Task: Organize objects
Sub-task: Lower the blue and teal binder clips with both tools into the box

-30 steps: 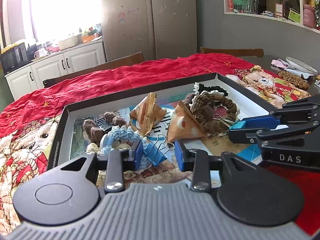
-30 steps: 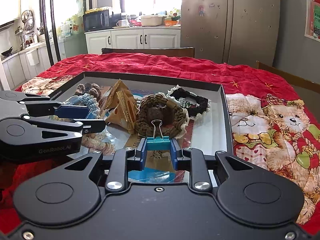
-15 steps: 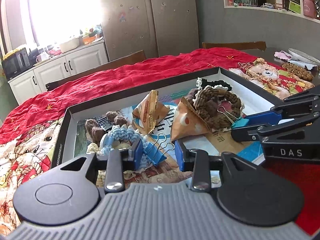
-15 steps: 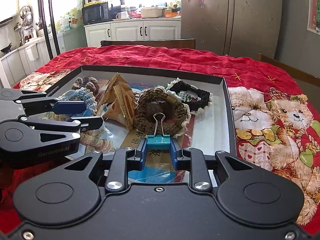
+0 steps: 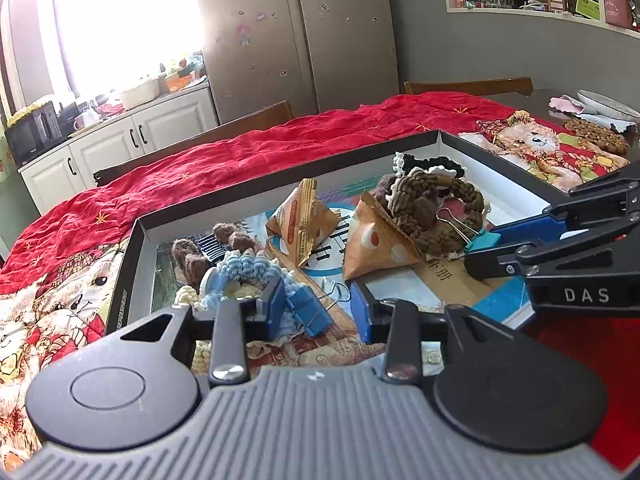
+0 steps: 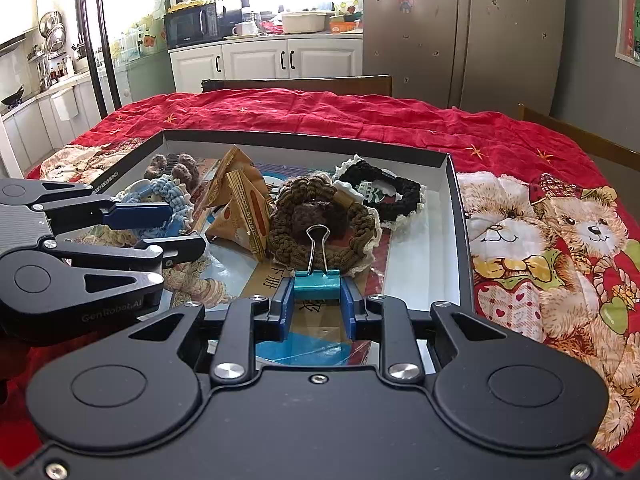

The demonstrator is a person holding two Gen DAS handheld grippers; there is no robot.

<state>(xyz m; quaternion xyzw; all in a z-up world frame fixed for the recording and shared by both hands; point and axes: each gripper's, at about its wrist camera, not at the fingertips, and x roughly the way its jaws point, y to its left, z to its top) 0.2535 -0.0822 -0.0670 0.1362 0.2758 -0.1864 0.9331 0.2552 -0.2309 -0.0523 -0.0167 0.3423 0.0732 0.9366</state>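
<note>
A shallow black-rimmed box (image 6: 459,216) on the red cloth holds several items. My right gripper (image 6: 317,306) is shut on a teal binder clip (image 6: 317,284), just in front of a brown braided scrunchie (image 6: 320,216). It also shows in the left wrist view (image 5: 486,248) with the clip (image 5: 482,238). My left gripper (image 5: 318,308) is open around a dark blue binder clip (image 5: 310,310) that lies in the box beside a light blue scrunchie (image 5: 248,270). Two triangular snack packets (image 6: 244,208) stand in the middle.
A black scrunchie with white trim (image 6: 384,192) lies at the far right of the box and a brown fuzzy hair clip (image 6: 176,164) at the far left. Red cloth with teddy bear print (image 6: 552,240) surrounds the box. Chairs stand behind the table.
The right gripper has lifted the teal clip slightly and come a little nearer the brown scrunchie. The left gripper stays open around the dark blue clip.
</note>
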